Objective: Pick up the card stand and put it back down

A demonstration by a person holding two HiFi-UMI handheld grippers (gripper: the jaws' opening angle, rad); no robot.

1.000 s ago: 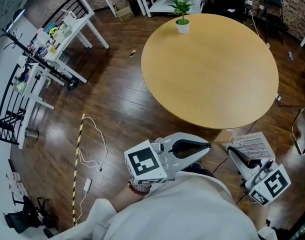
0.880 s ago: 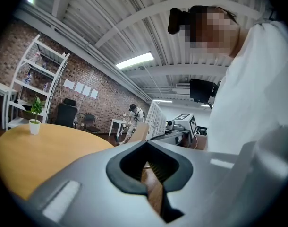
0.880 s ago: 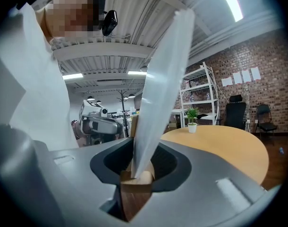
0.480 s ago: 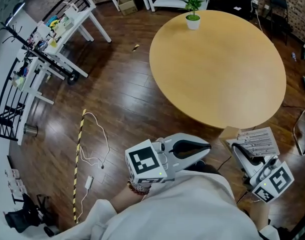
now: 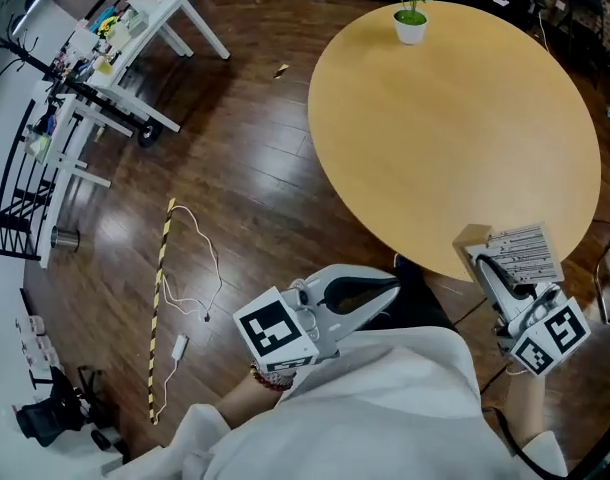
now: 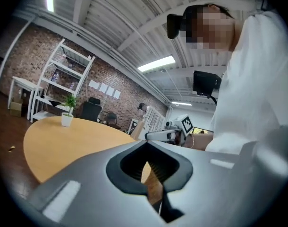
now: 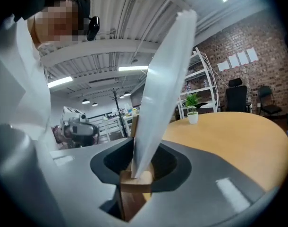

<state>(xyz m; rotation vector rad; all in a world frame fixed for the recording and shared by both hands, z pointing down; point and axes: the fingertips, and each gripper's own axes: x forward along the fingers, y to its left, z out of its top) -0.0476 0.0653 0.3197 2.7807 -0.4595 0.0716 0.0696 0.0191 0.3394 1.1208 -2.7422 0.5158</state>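
A round table (image 5: 455, 138) fills the far right over a dark wood floor (image 5: 235, 168). Near its near edge, the left gripper (image 5: 385, 293) hangs with its jaws pressed together on nothing. To the right, the right gripper (image 5: 480, 263) pinches the card stand (image 5: 520, 253) by its wooden base, the white card rising between the jaws. The stand sits at the table's near right edge; I cannot tell if it touches the top. A small potted plant (image 5: 411, 8) stands at the far edge. A thin cable (image 5: 200, 268) lies on the floor to the left.

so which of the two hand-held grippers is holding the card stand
The right hand-held gripper: its jaws are shut on the wooden base of the card stand. The left hand-held gripper is shut on nothing.
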